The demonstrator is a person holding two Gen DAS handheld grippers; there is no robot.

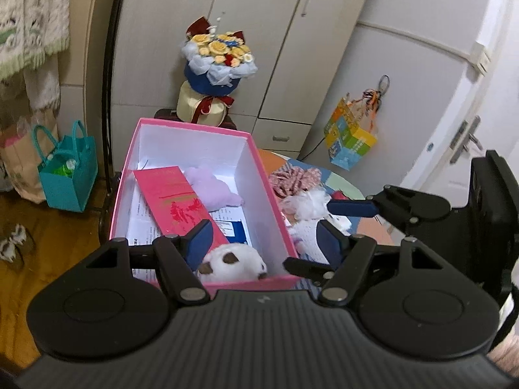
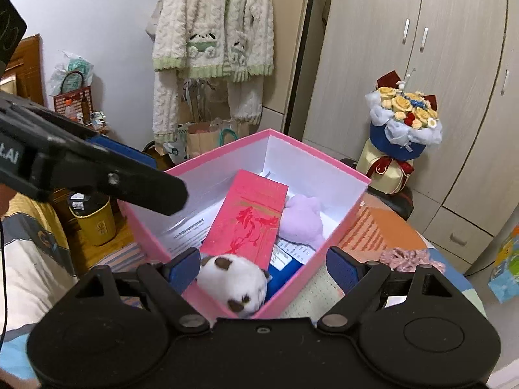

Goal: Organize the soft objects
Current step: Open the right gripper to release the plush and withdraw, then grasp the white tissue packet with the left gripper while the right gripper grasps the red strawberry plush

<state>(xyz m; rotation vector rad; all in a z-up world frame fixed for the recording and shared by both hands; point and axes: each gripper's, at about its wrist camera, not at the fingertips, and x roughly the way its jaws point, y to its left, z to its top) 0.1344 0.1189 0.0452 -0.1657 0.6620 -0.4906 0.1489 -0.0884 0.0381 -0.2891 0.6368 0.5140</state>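
On a patchwork-covered table (image 2: 382, 227), a pink box (image 2: 324, 159) holds a white plush (image 2: 232, 280); the left gripper (image 1: 264, 243) and right gripper (image 2: 262, 269) hover spread, empty.

Pink box (image 2: 340, 223) open, white inside. White-brown plush (image 2: 233, 280) at near corner. Lilac plush (image 2: 303, 218) against right wall, beside red envelope (image 2: 249, 222). Pink scrunchie (image 1: 293, 178), white fluff (image 1: 308, 204) outside, right.

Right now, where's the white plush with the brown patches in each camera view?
Left wrist: the white plush lies low and centre, in the pink box's near end.
Right wrist: the white plush lies low, left of centre, in the box's near corner.
Shared landmark: the red envelope just beyond it.
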